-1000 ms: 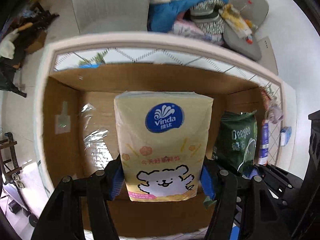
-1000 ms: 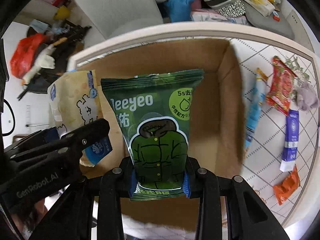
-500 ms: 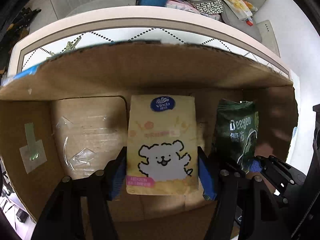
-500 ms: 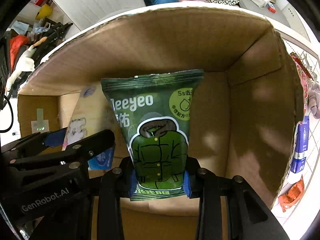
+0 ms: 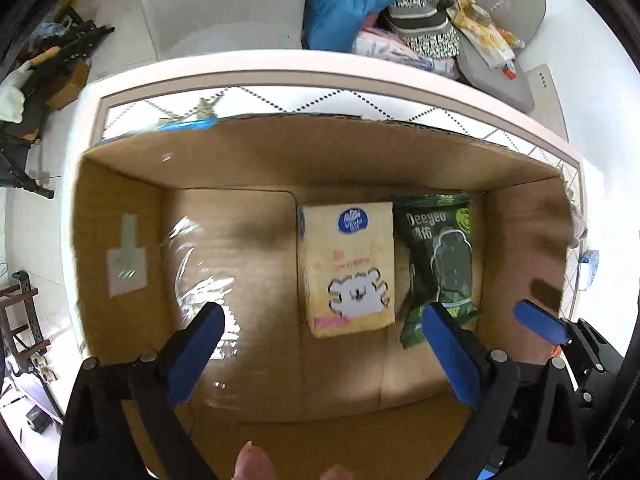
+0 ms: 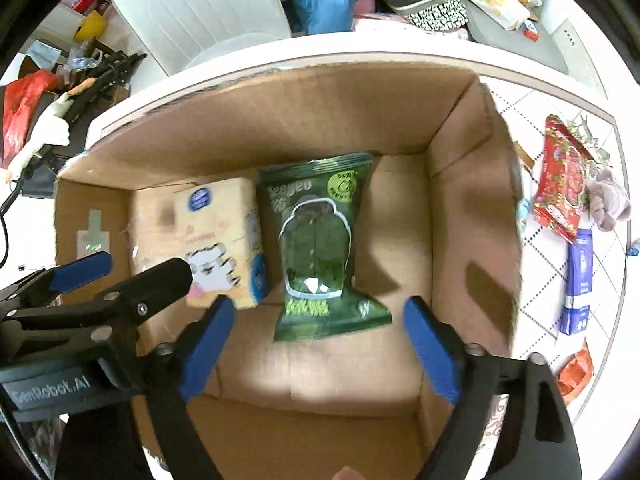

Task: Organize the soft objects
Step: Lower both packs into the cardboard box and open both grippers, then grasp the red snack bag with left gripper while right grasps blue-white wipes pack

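Note:
A yellow Vinda tissue pack (image 5: 347,268) with a white bear lies flat on the floor of an open cardboard box (image 5: 280,152). A green Deeyeo packet (image 5: 440,260) lies right beside it. Both show in the right wrist view, the tissue pack (image 6: 216,232) left of the green packet (image 6: 320,248). My left gripper (image 5: 320,352) is open and empty above the box floor. My right gripper (image 6: 320,344) is open and empty just above the green packet's near end. The left gripper's black arm (image 6: 120,296) crosses the tissue pack's corner.
The box (image 6: 472,208) sits on a white patterned table (image 6: 560,92). Right of the box lie a red snack bag (image 6: 560,184), a grey plush (image 6: 608,200), a blue packet (image 6: 578,288) and an orange wrapper (image 6: 576,372). A chair (image 5: 224,0) and piled clothes (image 5: 400,20) stand behind.
Both grippers have opened and let go: the tissue pack and the green packet now lie on the box floor. Both grippers have pulled back and up.

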The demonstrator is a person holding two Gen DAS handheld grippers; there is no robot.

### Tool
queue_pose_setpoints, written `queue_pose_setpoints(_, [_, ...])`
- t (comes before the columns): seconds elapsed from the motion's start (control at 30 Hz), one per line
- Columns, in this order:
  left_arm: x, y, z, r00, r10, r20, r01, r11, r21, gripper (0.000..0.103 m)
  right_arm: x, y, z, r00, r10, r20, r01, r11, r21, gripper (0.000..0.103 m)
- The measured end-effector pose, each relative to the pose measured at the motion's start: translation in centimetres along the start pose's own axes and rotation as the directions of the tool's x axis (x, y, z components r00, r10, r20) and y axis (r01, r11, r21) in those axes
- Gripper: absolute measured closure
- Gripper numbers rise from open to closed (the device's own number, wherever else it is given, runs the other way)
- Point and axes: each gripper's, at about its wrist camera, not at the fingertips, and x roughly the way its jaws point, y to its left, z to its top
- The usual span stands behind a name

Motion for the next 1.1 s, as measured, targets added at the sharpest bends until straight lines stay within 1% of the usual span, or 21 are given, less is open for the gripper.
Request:
queue_pose_setpoints(0.1, [-1.5, -0.1, -1.2, 0.999, 0.009, 0.037, -0.008, 1.0, -0.011, 0.002, -1.0, -0.3, -1.0, 1.0, -0.008, 0.011, 0.008, 1.0, -0.007, 0.004])
queue_pose_setpoints(0.2, [-2.9, -0.2, -2.7, 0.996, 0.041, 0.076, -0.041, 0.999, -0.011, 0.002, -2.7, -0.1, -3.3, 1.0, -0.01, 0.023, 0.011, 1.0, -0.013, 0.003])
queue_pose_setpoints(0.23, [-3.3, -0.1, -3.3, 0.995, 0.046, 0.086, -0.045, 0.999, -0.012, 0.002, -3.6, -0.7, -4.3, 0.999, -0.021, 0.031, 0.022, 1.0, -0.022, 0.003])
queue_pose_setpoints(0.27, [-3.8, -0.2, -3.9, 0.994, 0.052, 0.095, -0.052, 0.999, -0.009, 0.002, -3.8, -1.5, -4.5, 0.999, -0.029, 0.036, 0.031, 0.999, -0.029, 0.003])
queue_pose_setpoints(0.43, [-5.8, -0.4, -6.4, 0.986, 0.087, 0.14, -0.086, 0.996, -0.01, 0.002, -6.1, -1.2, -8.3, 0.997, -0.047, 0.062, 0.05, 0.998, -0.046, 0.003])
queue_pose_setpoints(0.53, [-7.1, -0.4, -8.2, 0.98, 0.106, 0.166, -0.104, 0.994, -0.016, 0.002, -7.6, -1.8, -9.6, 0.994, -0.05, 0.092, 0.054, 0.998, -0.045, 0.003])
queue_pose_setpoints(0.6, [-8.1, -0.4, -9.4, 0.977, 0.105, 0.185, -0.104, 0.994, -0.019, 0.002, -8.6, -2.1, -10.6, 0.993, -0.039, 0.112, 0.044, 0.998, -0.044, 0.003])
queue_pose_setpoints(0.63, [-8.7, -0.5, -10.1, 0.974, 0.113, 0.198, -0.112, 0.994, -0.017, 0.002, -8.5, -2.3, -10.5, 0.992, -0.034, 0.117, 0.04, 0.998, -0.043, 0.003])
queue_pose_setpoints(0.73, [-9.8, -1.0, -11.8, 0.967, 0.129, 0.221, -0.13, 0.991, -0.012, 0.002, -10.1, -2.5, -11.9, 0.988, -0.021, 0.153, 0.028, 0.999, -0.047, 0.003])
queue_pose_setpoints(0.9, [-11.5, -1.8, -13.3, 0.962, 0.137, 0.236, -0.132, 0.991, -0.035, 0.002, -12.1, -3.3, -13.7, 0.984, 0.027, 0.175, -0.019, 0.999, -0.051, 0.003])
queue_pose_setpoints(1.0, [-12.4, -3.2, -13.7, 0.958, 0.147, 0.248, -0.14, 0.989, -0.044, 0.002, -13.0, -4.6, -14.1, 0.982, 0.071, 0.173, -0.063, 0.997, -0.049, 0.003])
queue_pose_setpoints(1.07, [-13.2, -5.1, -13.9, 0.956, 0.136, 0.258, -0.13, 0.991, -0.04, 0.002, -13.5, -5.8, -14.0, 0.981, 0.092, 0.172, -0.086, 0.995, -0.043, 0.003])
queue_pose_setpoints(1.1, [-13.5, -6.0, -14.0, 0.956, 0.131, 0.263, -0.127, 0.991, -0.031, 0.002, -14.0, -7.1, -14.0, 0.979, 0.117, 0.169, -0.112, 0.993, -0.036, 0.003])
